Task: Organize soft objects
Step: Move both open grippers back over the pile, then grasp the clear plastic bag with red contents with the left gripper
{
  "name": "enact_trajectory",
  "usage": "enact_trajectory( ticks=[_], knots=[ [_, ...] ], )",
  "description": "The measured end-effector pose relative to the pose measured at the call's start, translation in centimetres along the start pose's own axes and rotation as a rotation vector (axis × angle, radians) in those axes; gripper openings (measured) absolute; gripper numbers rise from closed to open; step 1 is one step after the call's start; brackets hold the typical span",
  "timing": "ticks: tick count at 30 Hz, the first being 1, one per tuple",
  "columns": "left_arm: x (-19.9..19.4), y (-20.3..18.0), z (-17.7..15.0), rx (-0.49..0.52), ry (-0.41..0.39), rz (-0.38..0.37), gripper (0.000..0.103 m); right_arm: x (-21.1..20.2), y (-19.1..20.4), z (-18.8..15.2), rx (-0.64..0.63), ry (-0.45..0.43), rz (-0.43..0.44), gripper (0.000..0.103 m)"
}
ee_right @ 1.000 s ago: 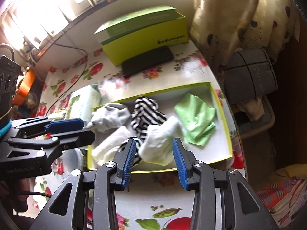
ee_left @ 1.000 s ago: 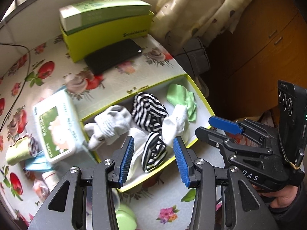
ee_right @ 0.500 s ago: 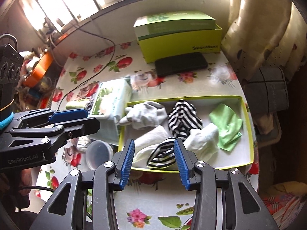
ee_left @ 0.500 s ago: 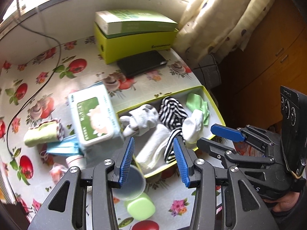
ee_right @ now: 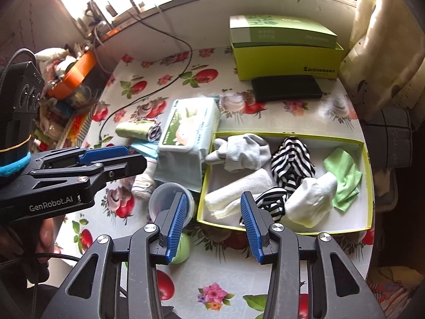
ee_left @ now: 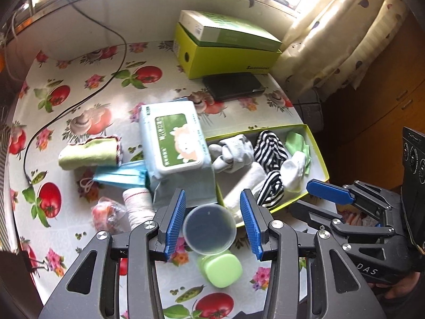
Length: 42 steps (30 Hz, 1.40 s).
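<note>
1. Both the left gripper (ee_left: 212, 220) and the right gripper (ee_right: 211, 218) are held with jaws apart and nothing between them.
2. Socks already lie in the yellow-rimmed box (ee_right: 368, 186).
3. The rolled green cloth (ee_left: 89, 154), left of the wipes pack (ee_left: 174, 138) on the tabletop (ee_left: 87, 79), is probably best taken next.
4. It should be gripped mid-roll, so that unrolling is avoided.

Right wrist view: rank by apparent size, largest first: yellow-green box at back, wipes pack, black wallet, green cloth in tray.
1. yellow-green box
2. wipes pack
3. black wallet
4. green cloth

Wallet versus cloth is close; the cloth sits nearer the camera.
</note>
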<state>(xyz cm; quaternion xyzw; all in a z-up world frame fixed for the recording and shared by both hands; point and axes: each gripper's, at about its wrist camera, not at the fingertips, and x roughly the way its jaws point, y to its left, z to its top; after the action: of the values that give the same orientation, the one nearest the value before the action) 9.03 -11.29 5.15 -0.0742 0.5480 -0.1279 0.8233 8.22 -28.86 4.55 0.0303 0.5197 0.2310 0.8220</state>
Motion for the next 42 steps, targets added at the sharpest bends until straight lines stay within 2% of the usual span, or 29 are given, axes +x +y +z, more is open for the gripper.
enact_trajectory(
  ticks=[15,32,42],
  knots=[
    [-1.4,3.7,-1.7,-0.084,-0.017,0.036,0.044,0.7,3.1,0.5,-0.067,0.024,0.031,0.042],
    [-1.8,5.9,-2.7,-0.127,-0.017,0.052,0.044,1.5,4.8,0.7,-0.1,0.043,0.048,0.042],
    [-1.7,9.6,-4.5,-0.208,0.0,0.08,0.044,2.1,6.0,0.7,-0.126,0.064,0.061,0.042]
  ],
)
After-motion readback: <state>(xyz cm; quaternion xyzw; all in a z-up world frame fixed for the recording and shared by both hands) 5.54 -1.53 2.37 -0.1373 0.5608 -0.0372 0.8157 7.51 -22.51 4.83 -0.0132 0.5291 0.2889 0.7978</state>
